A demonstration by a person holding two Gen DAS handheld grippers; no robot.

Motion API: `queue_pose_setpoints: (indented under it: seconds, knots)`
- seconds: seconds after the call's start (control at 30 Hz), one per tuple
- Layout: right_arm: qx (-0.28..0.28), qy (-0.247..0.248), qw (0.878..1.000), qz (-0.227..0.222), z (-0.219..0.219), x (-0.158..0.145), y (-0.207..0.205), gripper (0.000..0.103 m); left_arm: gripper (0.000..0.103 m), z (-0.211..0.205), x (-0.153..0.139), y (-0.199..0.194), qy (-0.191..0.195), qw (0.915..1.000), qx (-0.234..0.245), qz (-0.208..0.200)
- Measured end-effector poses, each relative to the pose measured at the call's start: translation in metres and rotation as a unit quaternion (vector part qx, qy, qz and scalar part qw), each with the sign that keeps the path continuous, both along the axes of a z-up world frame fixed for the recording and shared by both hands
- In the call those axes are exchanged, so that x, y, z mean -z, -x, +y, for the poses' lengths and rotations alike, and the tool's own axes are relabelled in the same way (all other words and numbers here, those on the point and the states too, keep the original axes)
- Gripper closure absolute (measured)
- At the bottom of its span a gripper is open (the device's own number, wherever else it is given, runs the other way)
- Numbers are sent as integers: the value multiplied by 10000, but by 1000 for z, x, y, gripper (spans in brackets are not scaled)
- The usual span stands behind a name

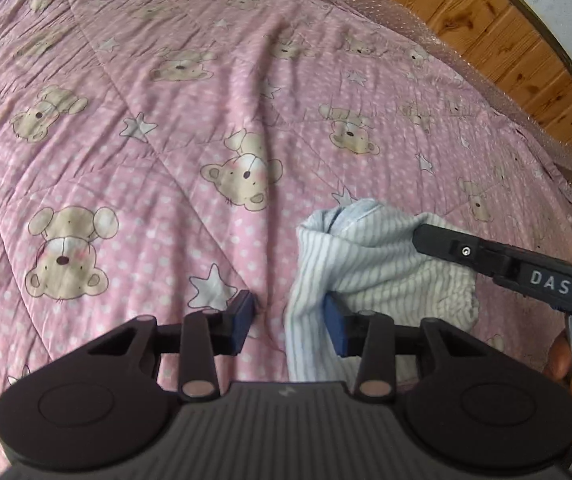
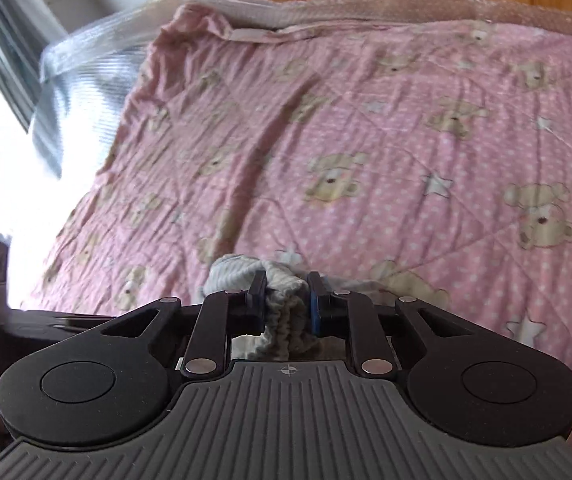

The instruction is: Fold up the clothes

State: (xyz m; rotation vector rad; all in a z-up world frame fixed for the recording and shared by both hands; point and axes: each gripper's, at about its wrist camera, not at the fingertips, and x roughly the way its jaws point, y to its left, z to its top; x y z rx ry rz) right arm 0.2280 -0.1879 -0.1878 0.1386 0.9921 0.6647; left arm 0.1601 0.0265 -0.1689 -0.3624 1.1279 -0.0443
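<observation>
Pink bear-print quilt (image 1: 134, 128) covers the whole bed; wood-panelled headboard (image 1: 498, 28) runs along its far edge, 1 to 2 o'clock in the left wrist view, with bubble wrap (image 2: 366, 4) between quilt and wood.

Striped garment (image 1: 374, 264), pale blue-white, sits bunched at 4 o'clock in the left wrist view. It is not spread flat; folding proper looks not yet started.

Right gripper (image 2: 284, 300): jaws nearly closed, pinching a gathered, elastic-looking edge of the garment between the blue pads (image 2: 315, 304). Grasp looks firm. In the left view this gripper reaches in from 3 o'clock, tip on top of the bundle.

Left gripper (image 1: 290, 320): jaws wide apart, holding nothing. Its right pad (image 1: 335, 326) touches or just overlaps the cloth's left edge; the left pad is over bare quilt.

Key relation: the cloth lies to the right of the left gripper's centreline, hanging roughly 12-to-6 past the right pad. The gap between the jaws is mostly quilt, not fabric. Judgement: the left gripper needs to shift toward 3 o'clock to get cloth between both pads before closing; closing where it is would likely catch only a fringe or pinch quilt. Left is the free, nearer hand for a second grasp.
</observation>
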Motion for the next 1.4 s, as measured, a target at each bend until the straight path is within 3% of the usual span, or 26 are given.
queue_pose_setpoints:
  seconds: [0.17, 0.2, 0.23, 0.3, 0.33, 0.43, 0.47, 0.5, 0.6, 0.7, 0.73, 0.83, 0.93, 1.03, 1.1, 1.17, 1.23, 1.3, 1.4]
  knots:
    - [135, 21, 9999, 93, -6, 5, 0, 84, 68, 5, -5, 6, 169, 9998, -58, -58]
    - [53, -50, 10000, -37, -5, -4, 1, 78, 69, 7, -9, 6, 327, 9994, -39, -105]
    - [-30, -121, 9998, -166, -3, -14, 2, 67, 69, 8, -12, 7, 479, 9987, -19, -151]
    - [-195, -262, 9986, -425, 0, -34, 4, 53, 69, 6, -16, 7, 526, 9984, 83, -202]
    - [-373, -261, 9977, -511, 7, -40, 4, 51, 69, 3, -15, 7, 520, 9983, 143, -209]
    - [-1412, 387, 9887, -314, 53, -31, -5, 54, 69, -5, -10, 4, 445, 9985, 279, -153]
    - [-1671, 705, 9831, -228, 65, -20, -9, 77, 69, -8, -5, 4, 344, 9989, 316, -43]
    - [-1765, 980, 9791, -238, 72, -8, -13, 87, 68, -11, 0, 3, 245, 9991, 350, 66]
    - [-1272, 835, 9883, -105, 62, 2, -30, 89, 68, -10, 6, 4, 226, 9993, 268, 116]
    - [-556, 518, 9970, -146, 36, -4, -29, 72, 69, -6, 0, 7, 255, 9991, 305, 150]
    - [-350, 335, 9987, -164, 22, -11, -24, 66, 70, -2, -7, 11, 244, 9990, 356, 93]
    - [-4, -66, 9985, -540, -15, -43, 10, 68, 70, 11, -34, 17, 332, 9985, 300, -326]
    - [7, -208, 9974, -688, -29, -51, 44, 68, 70, 13, -44, 1, 633, 9961, 255, -556]
    - [-139, 16, 9983, -563, -21, -25, 56, 69, 70, -8, -33, -25, 742, 9945, 526, -516]
    - [-13, 391, 9981, -484, -20, -1, 55, 70, 69, -34, -18, -38, 556, 9943, 848, -344]
    - [205, 270, 9987, -369, -33, 10, 53, 68, 68, -58, -9, -40, -135, 9932, 1099, -350]
    - [215, 287, 9987, -365, -37, 11, 51, 63, 67, -69, -7, -39, -435, 9920, 1124, -370]
    - [153, 340, 9986, -379, -37, 11, 49, 62, 68, -69, -13, -36, -447, 9938, 973, -287]
    - [98, 289, 9994, -138, -39, -4, 49, 58, 66, -53, -37, -14, -169, 9972, 678, -276]
